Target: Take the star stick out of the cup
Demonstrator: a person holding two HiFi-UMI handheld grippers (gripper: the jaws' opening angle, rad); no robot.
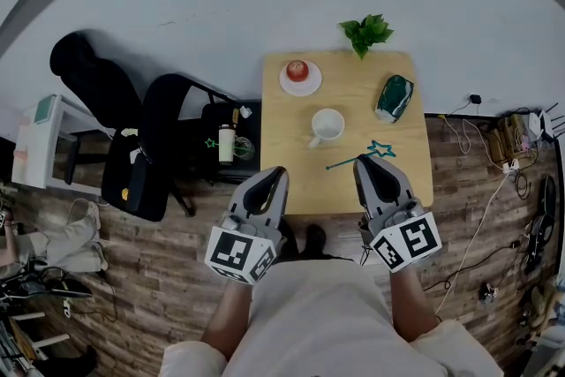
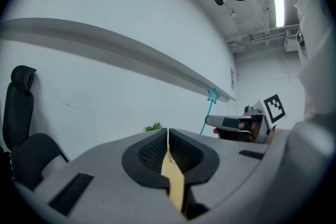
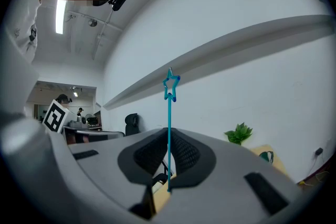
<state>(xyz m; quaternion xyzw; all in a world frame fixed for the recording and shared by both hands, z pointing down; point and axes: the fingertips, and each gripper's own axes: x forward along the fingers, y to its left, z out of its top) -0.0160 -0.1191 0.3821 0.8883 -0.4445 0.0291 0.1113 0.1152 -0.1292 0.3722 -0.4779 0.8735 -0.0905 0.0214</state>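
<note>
Your right gripper (image 3: 168,139) has its jaws clenched on the star stick (image 3: 169,113), star up, clear of the cup (image 1: 327,126); left gripper (image 2: 168,136) jaws closed, empty.

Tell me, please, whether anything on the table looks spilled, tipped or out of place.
Nothing looks spilled or damaged. The white cup stands upright; the star stick is out of it, clamped in the right gripper. Only the green packet seems to lie on its side near the table's right edge.
</note>
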